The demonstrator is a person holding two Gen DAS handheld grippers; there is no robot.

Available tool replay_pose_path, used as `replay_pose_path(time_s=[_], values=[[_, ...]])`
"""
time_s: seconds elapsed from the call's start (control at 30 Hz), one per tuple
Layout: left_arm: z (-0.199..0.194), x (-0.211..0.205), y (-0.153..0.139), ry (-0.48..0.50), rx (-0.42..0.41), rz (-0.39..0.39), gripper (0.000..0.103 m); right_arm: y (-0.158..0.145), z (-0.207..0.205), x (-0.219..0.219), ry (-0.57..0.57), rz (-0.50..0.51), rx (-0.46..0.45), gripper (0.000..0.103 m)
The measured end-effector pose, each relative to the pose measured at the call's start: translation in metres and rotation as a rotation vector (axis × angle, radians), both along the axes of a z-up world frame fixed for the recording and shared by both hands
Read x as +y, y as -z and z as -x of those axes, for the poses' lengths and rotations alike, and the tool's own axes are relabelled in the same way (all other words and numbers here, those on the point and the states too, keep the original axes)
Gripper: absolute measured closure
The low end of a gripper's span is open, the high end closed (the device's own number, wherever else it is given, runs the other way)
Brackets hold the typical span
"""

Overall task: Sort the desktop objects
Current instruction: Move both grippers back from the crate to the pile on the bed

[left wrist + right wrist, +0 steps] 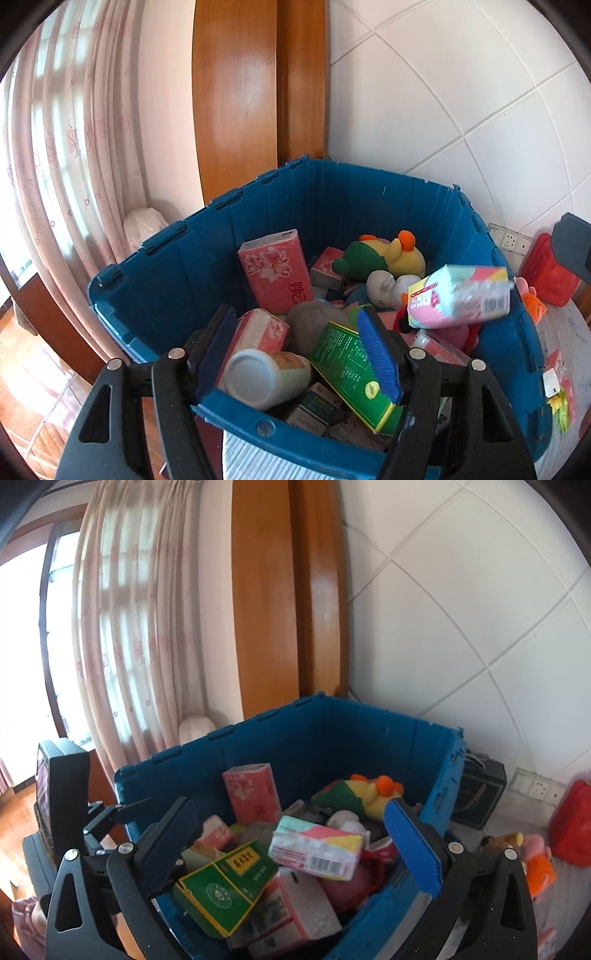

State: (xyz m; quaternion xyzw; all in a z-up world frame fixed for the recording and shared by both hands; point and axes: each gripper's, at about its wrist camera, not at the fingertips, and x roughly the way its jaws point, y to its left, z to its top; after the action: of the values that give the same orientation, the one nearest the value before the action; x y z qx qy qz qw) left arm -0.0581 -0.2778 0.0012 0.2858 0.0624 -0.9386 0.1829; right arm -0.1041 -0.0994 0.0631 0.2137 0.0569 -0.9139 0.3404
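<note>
A blue plastic crate point(155, 295) point(436, 805) holds several tissue packs, boxes, a white bottle point(266, 376) and plush toys. A pastel tissue pack point(460, 297) point(316, 849) is blurred in mid-air above the pile, touching neither gripper. A green box point(354, 373) point(225, 882) lies tilted near the front. My left gripper point(299, 354) is open and empty over the crate's near rim. My right gripper point(295, 845) is open and empty above the crate.
A yellow and green plush point(384, 258) lies at the crate's back. A red bag point(546, 273) point(572, 827), small plush toys point(532, 856) and a wall socket point(535, 786) are to the right. A dark box point(476, 797), tiled wall, wooden door frame and curtains stand behind.
</note>
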Motion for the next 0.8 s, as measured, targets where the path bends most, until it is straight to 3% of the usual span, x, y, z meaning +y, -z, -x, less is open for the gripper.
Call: replay_pose_path(time_s=[0.27,0.53,0.8], values=[[-0.03,0.047,-0.028,0.014,0.099,0.061,0.023,0.002,-0.016,0.062,0.073,0.023,-0.009,0.0],[-0.037,0.117,-0.038,0.078,0.12,0.085,0.023,0.005,-0.033,0.127,0.121,0.012,-0.007,0.0],[-0.032,0.203,-0.043,0.191,0.159,0.081,0.023,0.013,-0.044,0.219,0.227,-0.025,0.007,0.0]])
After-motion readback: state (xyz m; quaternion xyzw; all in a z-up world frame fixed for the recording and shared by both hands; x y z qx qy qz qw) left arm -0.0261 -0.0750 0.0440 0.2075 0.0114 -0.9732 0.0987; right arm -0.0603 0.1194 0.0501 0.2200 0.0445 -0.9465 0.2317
